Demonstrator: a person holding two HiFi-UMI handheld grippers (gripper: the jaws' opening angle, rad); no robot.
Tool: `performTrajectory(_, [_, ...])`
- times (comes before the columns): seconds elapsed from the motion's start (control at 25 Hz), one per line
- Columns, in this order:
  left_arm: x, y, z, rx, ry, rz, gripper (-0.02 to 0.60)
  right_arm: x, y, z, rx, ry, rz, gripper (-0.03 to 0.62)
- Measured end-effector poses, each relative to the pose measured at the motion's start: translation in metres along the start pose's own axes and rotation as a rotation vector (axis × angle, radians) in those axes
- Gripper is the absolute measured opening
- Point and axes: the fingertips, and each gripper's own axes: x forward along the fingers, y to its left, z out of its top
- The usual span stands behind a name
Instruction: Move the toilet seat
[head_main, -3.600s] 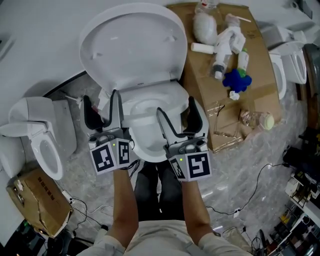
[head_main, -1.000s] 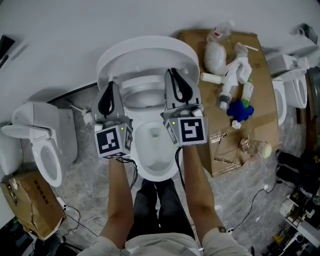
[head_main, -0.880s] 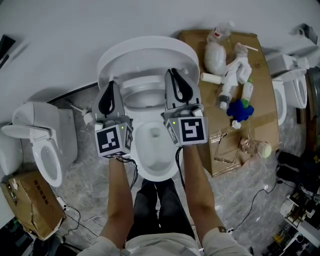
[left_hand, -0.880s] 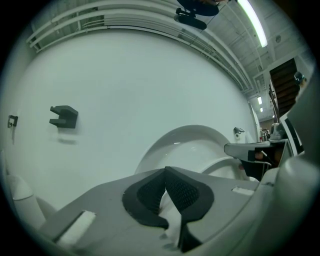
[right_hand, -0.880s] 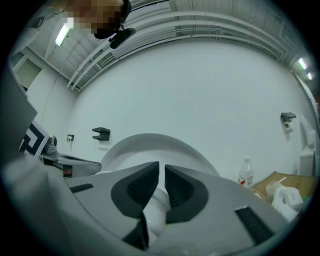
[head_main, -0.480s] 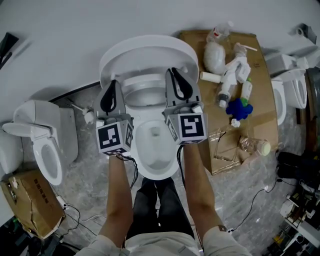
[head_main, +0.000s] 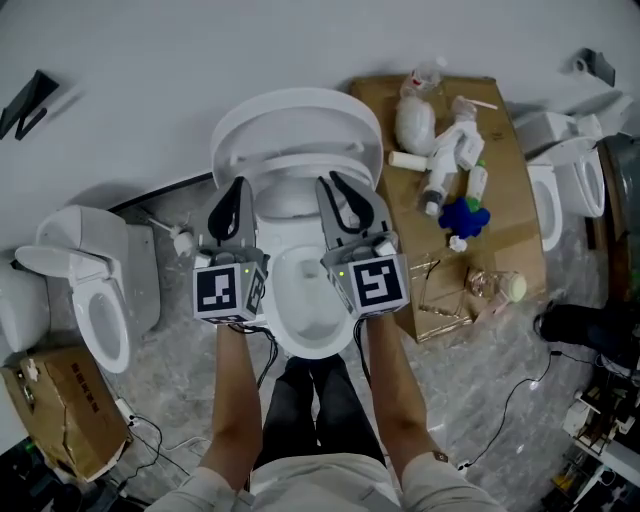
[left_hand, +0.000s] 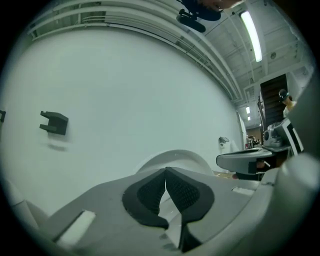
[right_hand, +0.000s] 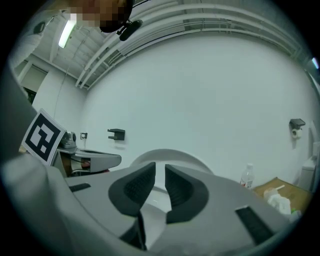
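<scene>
Toilet seat (head_main: 296, 140) upright against wall, just beyond both fingertips; lift looks done. Left gripper (left_hand: 165, 172) pinched together, empty. Right gripper (right_hand: 159, 172) has just been opening: slight gap, nothing between. I read that as letting go.

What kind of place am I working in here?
Likely a test lab or workshop, not a bathroom: a left toilet, middle toilet and right toilet stand in a row, cables trail over the floor, bottles lie on cardboard.

Toilet seat (head_main: 297, 125) behind bowl (head_main: 306, 346), cardboard sheet (head_main: 514, 236) at right, second toilet (head_main: 98, 300) left
</scene>
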Motion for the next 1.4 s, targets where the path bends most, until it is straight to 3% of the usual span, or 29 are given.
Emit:
performTrajectory(0.24, [-0.050, -0.022, 0.061, 0.001, -0.068, -0.081, 0.006, -0.052, 0.026, 0.061, 0.016, -0.047, 0.040, 0.087])
performTrajectory(0.52, [-0.118, -0.047, 0.122, -0.027, -0.105, -0.203, 0.066, -0.118, 0.051, 0.140, 0.012, -0.115, 0.015, 0.089])
performTrajectory(0.68, [-0.157, -0.054, 0.140, -0.029, -0.108, -0.216, 0.053, -0.156, 0.073, 0.169, -0.008, -0.129, 0.013, 0.089])
performTrajectory(0.8, [-0.187, -0.054, 0.149, -0.013, -0.104, -0.208, 0.000, -0.180, 0.094, 0.183, -0.014, -0.125, 0.017, 0.083])
performTrajectory(1.08, [-0.240, -0.074, 0.161, -0.027, -0.086, -0.285, 0.000, -0.226, 0.138, 0.204, 0.004, -0.130, 0.050, 0.034])
performTrajectory(1.4, [-0.294, -0.107, 0.154, -0.050, -0.038, -0.394, 0.000, -0.269, 0.176, 0.183, 0.028, -0.051, 0.078, 0.000])
